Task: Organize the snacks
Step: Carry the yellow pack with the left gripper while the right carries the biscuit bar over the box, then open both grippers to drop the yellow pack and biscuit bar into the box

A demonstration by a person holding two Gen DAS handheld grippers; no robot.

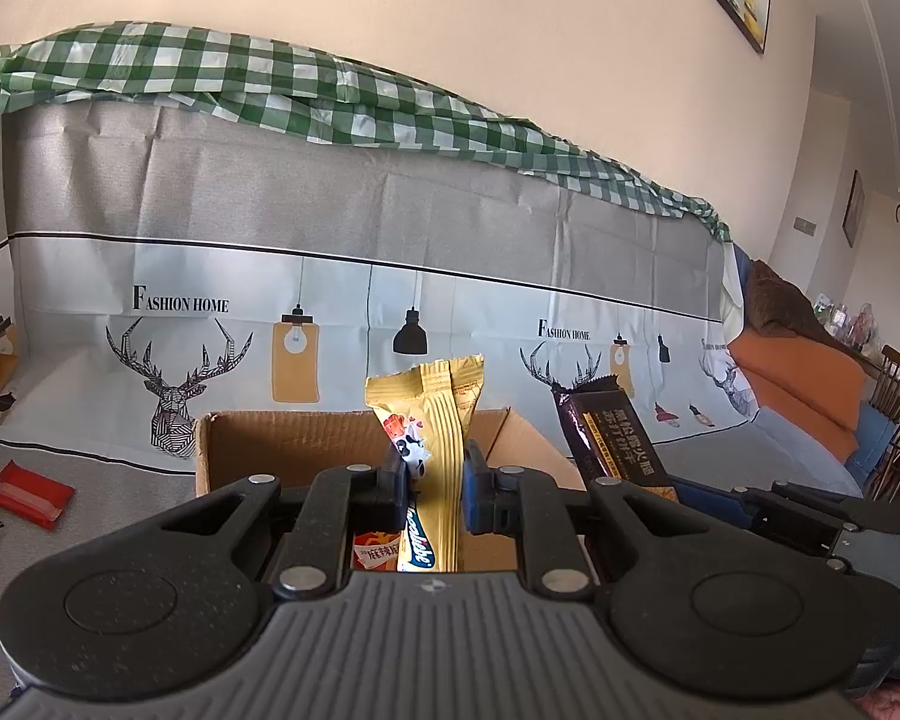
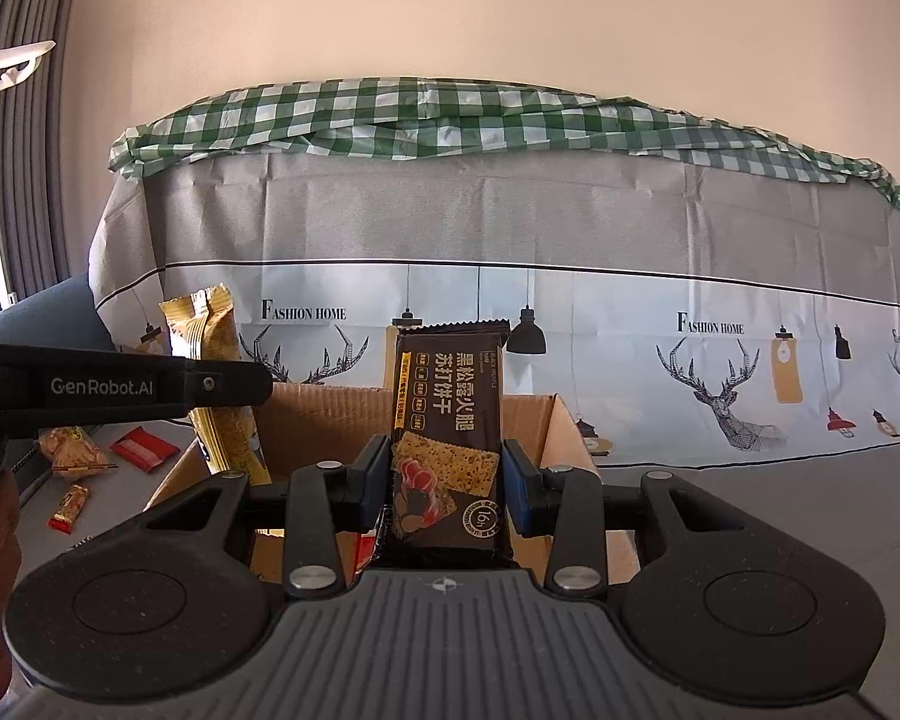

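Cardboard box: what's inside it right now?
In the cardboard box, an orange-red packet shows low between the left gripper fingers. The rest of the floor is hidden by both grippers and their held packets.
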